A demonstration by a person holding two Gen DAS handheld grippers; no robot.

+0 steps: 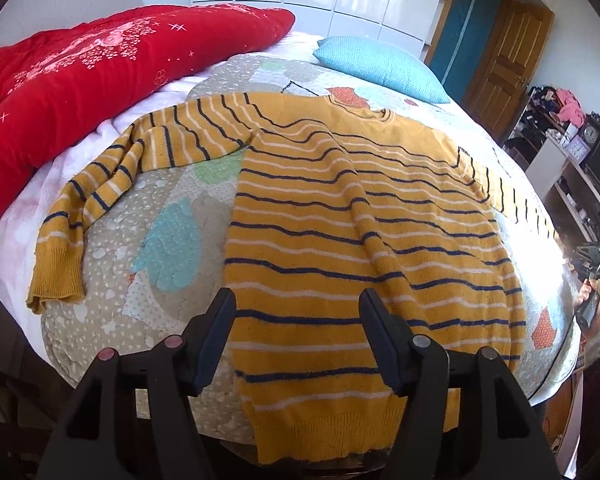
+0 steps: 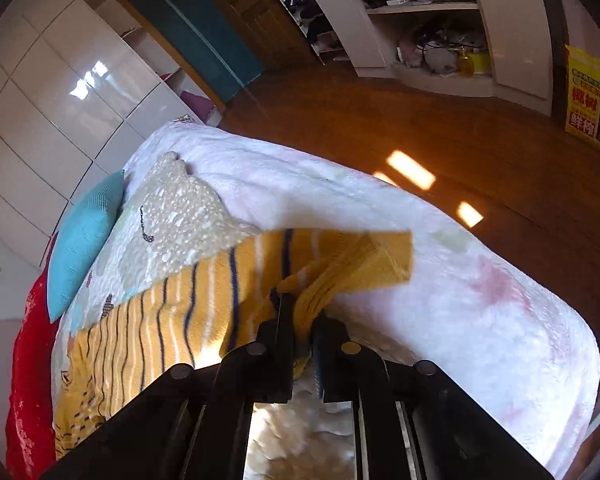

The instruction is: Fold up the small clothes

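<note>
Left wrist view: the left gripper [image 1: 296, 336] is angling down over the sweater [image 1: 364, 216] lying flat on the bed [image 1: 112, 240], fingers spread wide, gripping nothing. Right wrist view: the right gripper [image 2: 300, 316] is tilting down, fingers pinching the sweater's cuff [image 2: 364, 264] near the bed's edge.

light: daylight brightening both views | glare: shining on wardrobe doors [image 2: 60, 92] | blur: smearing sweater [image 2: 340, 256] | edges: fisheye bending, darkening
</note>
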